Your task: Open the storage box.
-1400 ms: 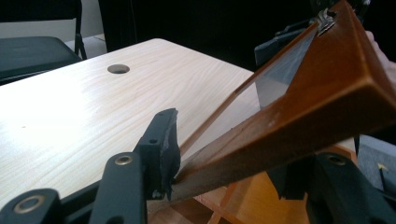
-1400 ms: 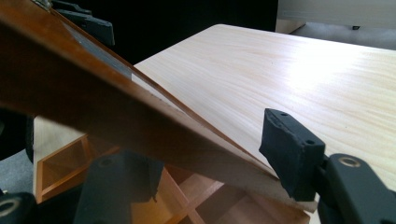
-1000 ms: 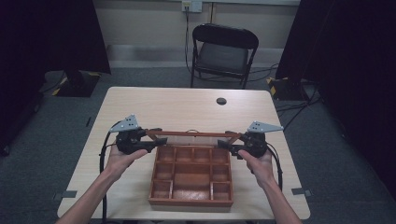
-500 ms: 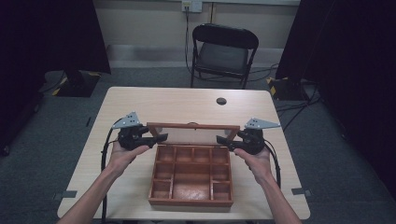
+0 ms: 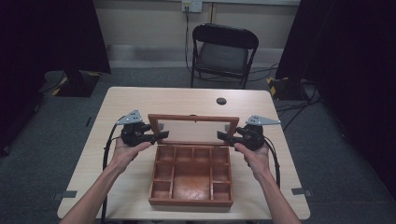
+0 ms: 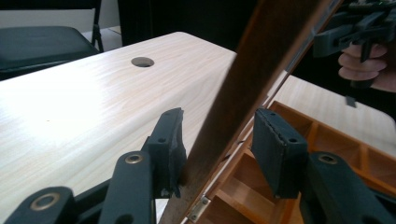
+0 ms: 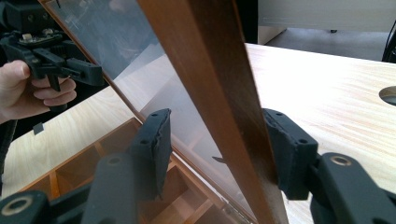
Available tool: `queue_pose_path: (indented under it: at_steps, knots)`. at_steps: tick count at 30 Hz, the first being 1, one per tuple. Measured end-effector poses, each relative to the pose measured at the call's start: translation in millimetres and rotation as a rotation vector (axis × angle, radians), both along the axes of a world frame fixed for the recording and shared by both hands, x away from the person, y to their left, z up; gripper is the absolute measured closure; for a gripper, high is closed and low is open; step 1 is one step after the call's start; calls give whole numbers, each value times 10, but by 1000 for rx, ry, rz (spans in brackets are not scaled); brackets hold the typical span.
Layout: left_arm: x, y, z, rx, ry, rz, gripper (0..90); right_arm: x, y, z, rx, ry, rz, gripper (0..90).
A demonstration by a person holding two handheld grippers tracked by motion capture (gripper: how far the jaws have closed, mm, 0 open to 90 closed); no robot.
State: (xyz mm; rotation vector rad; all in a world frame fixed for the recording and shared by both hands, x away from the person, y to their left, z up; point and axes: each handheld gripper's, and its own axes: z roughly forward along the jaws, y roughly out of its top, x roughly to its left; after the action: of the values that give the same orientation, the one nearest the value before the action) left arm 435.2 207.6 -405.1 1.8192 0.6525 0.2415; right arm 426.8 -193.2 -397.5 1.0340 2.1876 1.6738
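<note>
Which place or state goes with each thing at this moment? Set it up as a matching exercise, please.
Things:
1. lid
2. box
3. chair
4. round hole

Places or states:
a. on the floor beyond the table
b. in the tabletop, near its far edge
c. stands tilted up from the box's far edge
d. lies open on the table's near half

Pairs: 1-c, 2-d, 3-a, 4-b
</note>
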Motion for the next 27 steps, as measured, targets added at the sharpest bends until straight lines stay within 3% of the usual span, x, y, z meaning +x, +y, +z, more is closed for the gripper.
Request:
queue_pose_path:
  at_steps: [7,15,20,24,27]
  knots:
    - [54,-2,14,15,3,6,539,43,-17,-19,-5,7,-11,461]
    - [111,-3,-17,-10,11,17,547,130,1,-99,4,22,-21,466]
    - [128,-6,-60,12,11,20,546,147,17,-125,6,27,-24,461]
    - [124,-12,-112,-5,17,30,544,148,23,-138,-11,28,-28,459]
    - [126,-3,-114,11,18,24,543,154,34,-172,-26,37,-27,451]
